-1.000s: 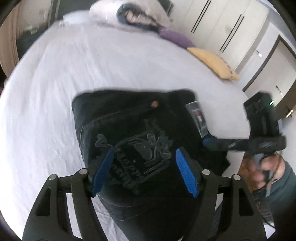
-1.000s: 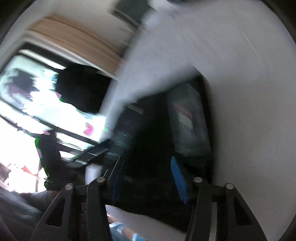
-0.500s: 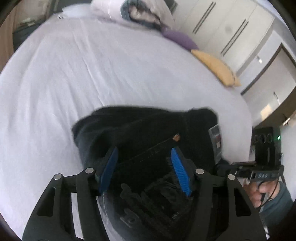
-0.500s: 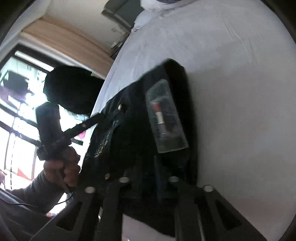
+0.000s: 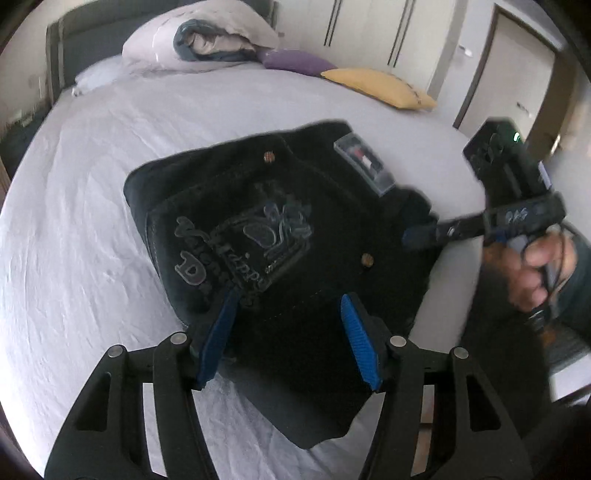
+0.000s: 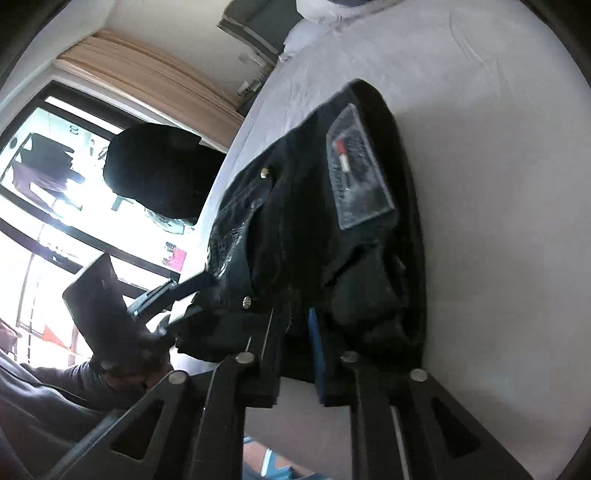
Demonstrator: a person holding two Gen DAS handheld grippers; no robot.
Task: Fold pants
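The black pants lie folded into a thick bundle on the white bed, near the close edge and a little to the right. On the top layer there is a grey printed emblem, two small metal buttons, and a grey label patch at the far right corner. The left gripper is above the near part of the bundle with its jaws wide apart, and its blue pads hold nothing. The right gripper comes from the right side; its jaws are close together and clamped on the right edge of the pants, with dark cloth between the fingers. In the left wrist view the person's right hand holds the handle of this gripper beside the bed. At the far end of the bed there are a white pillow with a rolled blanket, a purple cushion and a yellow cushion. A white wardrobe stands behind them
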